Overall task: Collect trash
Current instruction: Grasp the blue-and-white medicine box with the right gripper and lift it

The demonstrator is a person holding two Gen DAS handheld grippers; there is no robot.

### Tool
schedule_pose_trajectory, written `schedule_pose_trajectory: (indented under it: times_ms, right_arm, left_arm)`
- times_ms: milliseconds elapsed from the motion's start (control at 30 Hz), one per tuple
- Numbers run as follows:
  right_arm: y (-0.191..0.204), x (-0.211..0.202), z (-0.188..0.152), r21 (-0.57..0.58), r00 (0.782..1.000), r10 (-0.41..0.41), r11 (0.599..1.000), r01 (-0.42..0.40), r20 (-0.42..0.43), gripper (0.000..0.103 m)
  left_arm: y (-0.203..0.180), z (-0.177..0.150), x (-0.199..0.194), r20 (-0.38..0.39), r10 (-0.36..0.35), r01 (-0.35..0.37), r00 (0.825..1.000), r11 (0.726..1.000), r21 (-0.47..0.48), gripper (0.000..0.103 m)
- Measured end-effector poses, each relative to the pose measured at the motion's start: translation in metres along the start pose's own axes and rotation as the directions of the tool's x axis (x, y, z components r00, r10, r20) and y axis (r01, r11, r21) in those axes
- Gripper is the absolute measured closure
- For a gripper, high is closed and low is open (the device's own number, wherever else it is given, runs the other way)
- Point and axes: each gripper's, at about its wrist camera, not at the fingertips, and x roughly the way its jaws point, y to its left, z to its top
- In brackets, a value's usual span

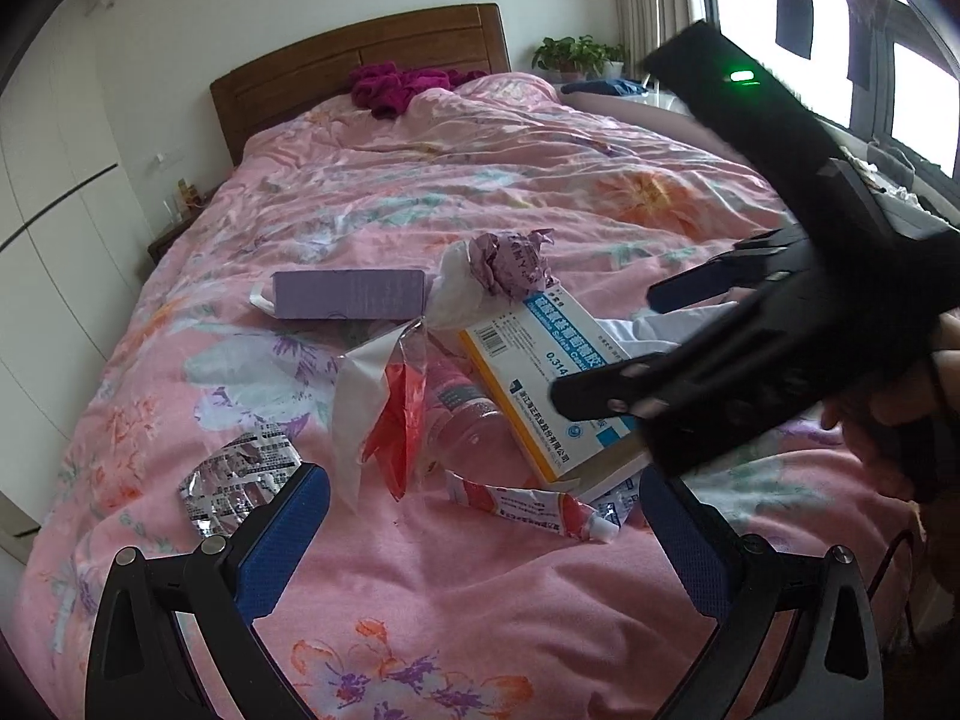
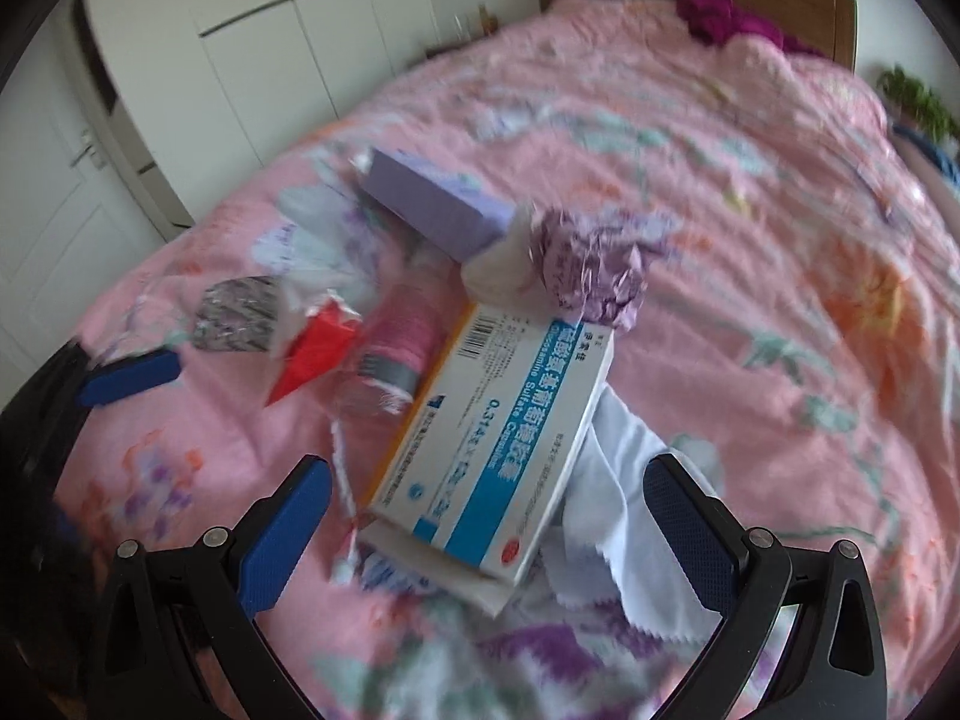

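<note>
Trash lies in a heap on the pink floral bedspread. A blue-and-white medicine box lies between the pads of my open right gripper, on a white cloth. My open left gripper straddles a squeezed red-and-white tube. A foil blister pack sits by its left pad. Beyond are a red-and-clear wrapper, a pink bottle, a purple box and a crumpled purple wrapper. In the left wrist view the right gripper hangs open over the medicine box.
A wooden headboard with a magenta garment closes the far end of the bed. White wardrobe doors stand on the left, with a nightstand beside them. A potted plant and a window are at the right.
</note>
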Motion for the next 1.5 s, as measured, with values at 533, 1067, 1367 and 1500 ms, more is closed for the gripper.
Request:
schedule_pose_trajectory:
  times_ms: [533, 1067, 1367, 1500]
  right_arm:
    - [-0.019, 0.047, 0.008, 0.162, 0.988, 0.065, 0.986, -0.041, -0.144, 0.01]
    - [-0.02, 0.031, 0.019, 0.142, 0.989, 0.111, 0.985, -0.097, -0.093, 0.06]
    - [0.007, 0.033, 0.019, 0.065, 0.98, 0.164, 0.985, -0.157, -0.113, 0.059]
    - [-0.002, 0.037, 0.02, 0.125, 0.979, 0.17, 0.98, -0.156, -0.112, 0.074]
  left_arm:
    - [0.006, 0.0, 0.013, -0.043, -0.011, 0.01, 0.999, 0.999, -0.032, 0.0]
    - [0.004, -0.002, 0.008, -0.042, -0.013, 0.012, 0.999, 0.999, -0.042, 0.0]
    - [0.007, -0.006, 0.01, -0.052, -0.024, 0.021, 0.998, 0.997, -0.068, 0.0]
    - [0.008, -0.006, 0.01, -0.052, -0.025, 0.021, 0.998, 0.997, -0.074, 0.0]
